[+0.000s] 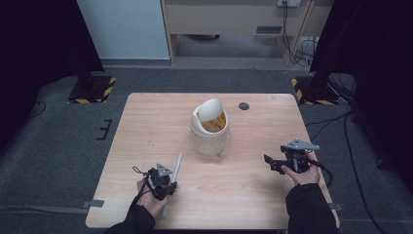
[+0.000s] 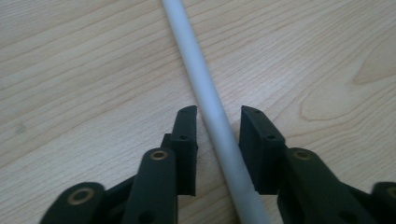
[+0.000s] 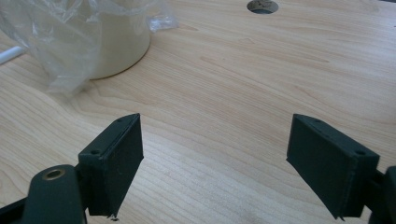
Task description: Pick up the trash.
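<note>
The white rod lay between the left gripper's nearly closed jaws, pads not quite touching; the right gripper gaped empty

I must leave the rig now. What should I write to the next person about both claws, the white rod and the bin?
Left claw: jaws on either side of the white rod, which lies flat on the table. A thin gap shows on each side, so there is no firm grip yet.
Right claw: open wide, nothing between the jaws, low over bare wood at the right.
Bin: cream, swing lid tipped open, clear liner hanging out, mid-table.
Done: left claw placed around the rod.
Left: likely close on the rod and lift it; where it goes is not clear.
</note>
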The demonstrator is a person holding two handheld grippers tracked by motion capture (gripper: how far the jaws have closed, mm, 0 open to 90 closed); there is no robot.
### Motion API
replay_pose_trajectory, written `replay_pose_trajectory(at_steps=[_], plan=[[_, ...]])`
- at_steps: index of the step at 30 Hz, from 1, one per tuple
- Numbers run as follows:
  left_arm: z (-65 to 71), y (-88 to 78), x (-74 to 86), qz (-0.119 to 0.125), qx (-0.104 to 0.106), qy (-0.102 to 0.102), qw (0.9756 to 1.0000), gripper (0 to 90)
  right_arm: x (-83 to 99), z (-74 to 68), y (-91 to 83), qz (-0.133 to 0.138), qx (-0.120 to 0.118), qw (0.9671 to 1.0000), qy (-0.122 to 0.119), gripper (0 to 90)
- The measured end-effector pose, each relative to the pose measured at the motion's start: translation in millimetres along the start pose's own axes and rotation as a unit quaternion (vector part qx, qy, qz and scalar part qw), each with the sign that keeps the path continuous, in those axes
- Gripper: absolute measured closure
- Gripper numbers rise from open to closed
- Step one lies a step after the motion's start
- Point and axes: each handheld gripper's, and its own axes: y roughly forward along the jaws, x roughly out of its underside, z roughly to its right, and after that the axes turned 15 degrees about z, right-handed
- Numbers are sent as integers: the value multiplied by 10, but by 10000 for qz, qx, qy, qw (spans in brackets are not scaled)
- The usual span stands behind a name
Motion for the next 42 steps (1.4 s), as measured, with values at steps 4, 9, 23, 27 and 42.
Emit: replay_pose_trajectory(at_steps=[4, 9, 23, 27, 42], plan=[[-15, -2, -4, -24, -55, 17, 10000, 750, 9, -3, 5, 3, 6, 10000, -4, 187], [-31, -4, -5, -34, -54, -19, 10000, 783, 17, -5, 18, -45, -28, 10000, -28, 198], [-93, -74, -51, 128, 26, -146, 9998, 788, 19, -1, 24, -26, -64, 10000, -44, 203], [-125, -134, -83, 290, 7, -206, 9994, 788, 16, 1, 26, -14, -71, 10000, -28, 201], [-315, -522, -270, 1493, -199, -522, 9872, 788, -3, 7, 20, 68, -48, 10000, 36, 203]])
